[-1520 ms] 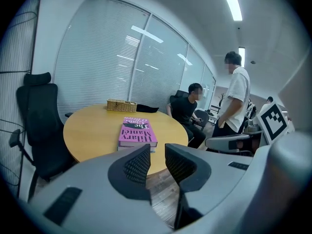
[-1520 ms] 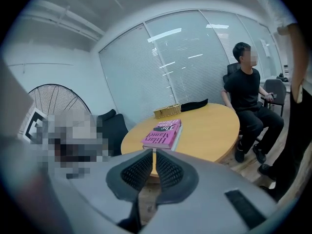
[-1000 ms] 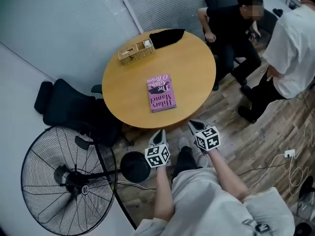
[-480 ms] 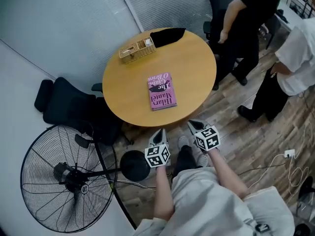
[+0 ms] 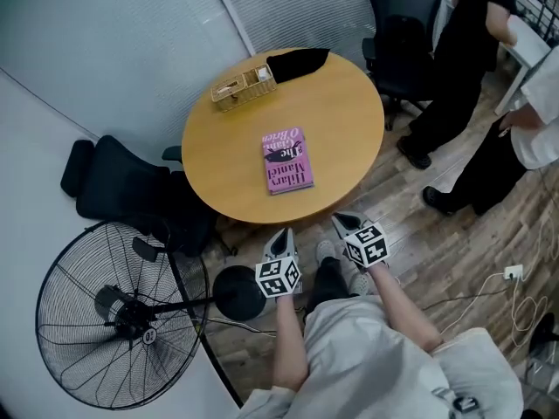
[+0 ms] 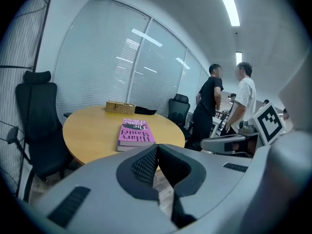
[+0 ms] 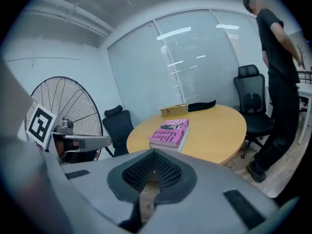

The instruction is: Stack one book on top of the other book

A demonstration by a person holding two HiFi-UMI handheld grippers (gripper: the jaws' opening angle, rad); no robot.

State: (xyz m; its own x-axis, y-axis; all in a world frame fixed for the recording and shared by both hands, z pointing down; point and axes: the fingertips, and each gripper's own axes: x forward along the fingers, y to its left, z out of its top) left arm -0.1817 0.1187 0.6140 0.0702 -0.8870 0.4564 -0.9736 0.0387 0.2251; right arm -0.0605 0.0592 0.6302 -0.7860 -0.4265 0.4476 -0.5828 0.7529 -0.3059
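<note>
The pink book (image 5: 287,162) at the middle of the head view bears "Hilary Mantel" in large black letters on its cover, upside down to the camera. Farther up the cover, in smaller letters, stand "The", "Giant" and "O'Brien".

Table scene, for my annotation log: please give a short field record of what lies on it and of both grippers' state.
table: round, wooden
pink book: lying flat near the middle, cover up
wicker basket: at the far edge
black item: beside the basket, at the far edge
left gripper: shut, empty, short of the table
right gripper: shut, empty, short of the table
</note>
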